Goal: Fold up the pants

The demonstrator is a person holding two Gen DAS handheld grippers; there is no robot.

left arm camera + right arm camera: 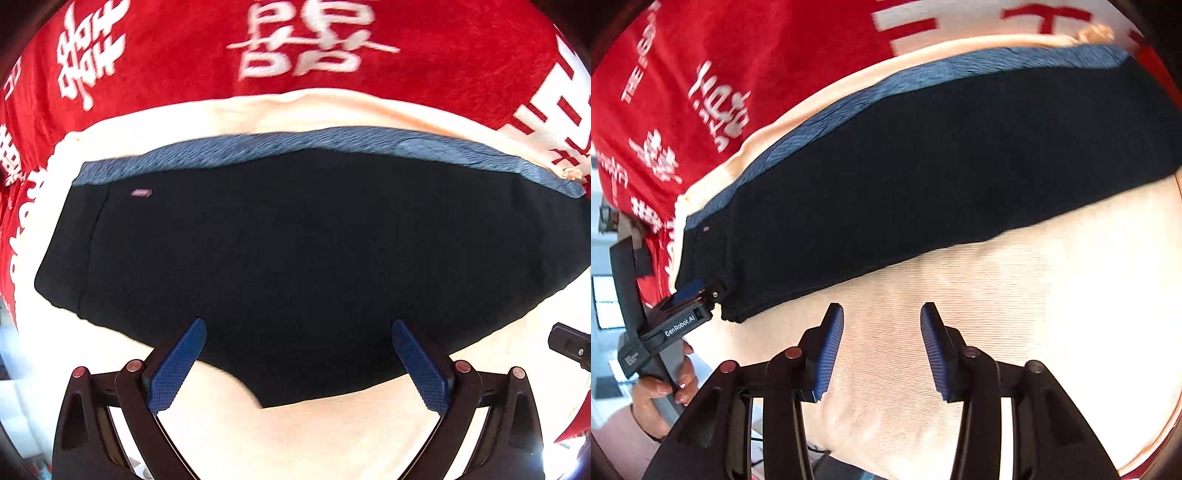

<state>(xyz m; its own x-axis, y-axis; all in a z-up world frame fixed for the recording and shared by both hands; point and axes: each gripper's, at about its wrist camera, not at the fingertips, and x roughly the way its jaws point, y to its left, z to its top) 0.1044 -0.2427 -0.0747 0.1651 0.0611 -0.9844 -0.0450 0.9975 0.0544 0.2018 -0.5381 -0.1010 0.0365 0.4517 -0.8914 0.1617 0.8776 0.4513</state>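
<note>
The pants (295, 251) lie folded and flat on a cream cloth (314, 424), which sits over a red blanket with white characters (166, 44). It's a long dark bundle, and the long axis runs side to side across the left wrist view, with the blue-grey waistband (295, 142) along the far edge. In the right wrist view that same axis slants, low at the left and rising to the upper right.

The left gripper (298, 328) hangs over the near edge of the pants with its jaws spread wide, nothing between the blue pads. The right gripper (882, 314) stands partly open over bare cream cloth, just clear of the pants' near edge, and it grips nothing.

Only the right wrist view shows the person's left hand (665, 387) wrapped around the left gripper's handle. Only the left wrist view shows a small pink tag (141, 192) clearly near the waistband's left end.
</note>
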